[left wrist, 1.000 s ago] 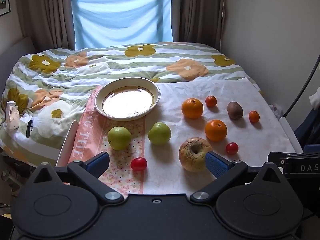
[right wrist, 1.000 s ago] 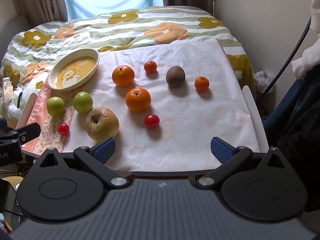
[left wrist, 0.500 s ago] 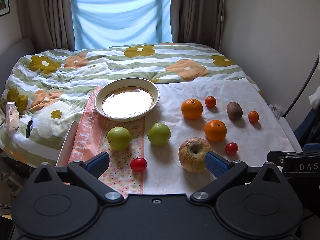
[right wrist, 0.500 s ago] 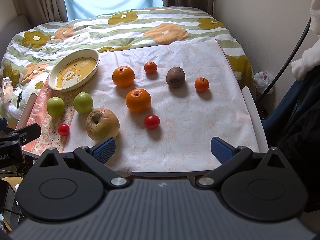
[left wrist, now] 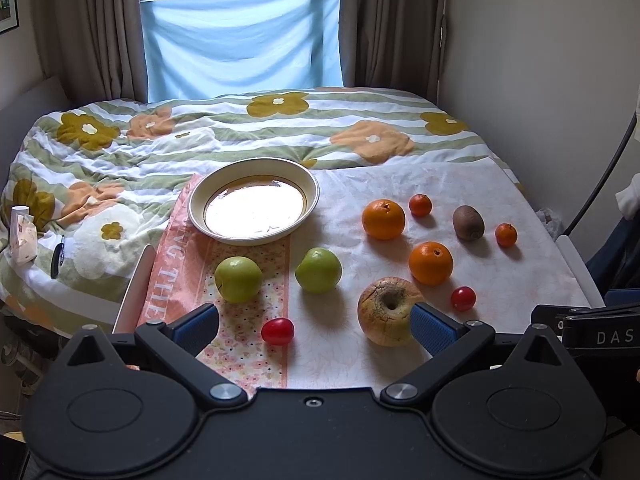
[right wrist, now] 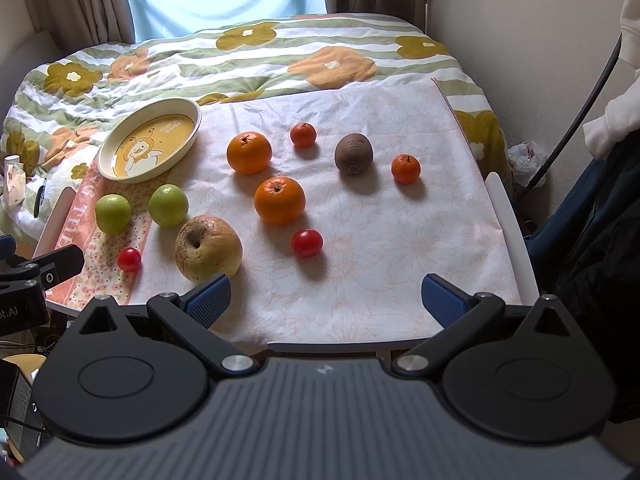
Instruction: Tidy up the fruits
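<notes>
Fruits lie on a white cloth over a small table: two green apples (left wrist: 238, 279) (left wrist: 319, 270), a wrinkled yellow apple (left wrist: 387, 311), two oranges (left wrist: 383, 219) (left wrist: 430, 262), two small tangerines (left wrist: 420, 205), a brown kiwi (left wrist: 468, 222) and two red cherry tomatoes (left wrist: 277, 331) (left wrist: 463, 298). An empty cream plate (left wrist: 312, 188) stands at the back left. My left gripper (left wrist: 314, 326) is open and empty at the near edge, before the tomato. My right gripper (right wrist: 326, 298) is open and empty, near the front edge, right of the yellow apple (right wrist: 208, 249).
A floral duvet (left wrist: 200, 136) covers the bed behind the table. A white wall (left wrist: 540, 60) rises on the right, with a black cable (right wrist: 584, 100) and dark clothing (right wrist: 600, 260) beside it. A small white box (left wrist: 22, 232) lies on the bed at the left.
</notes>
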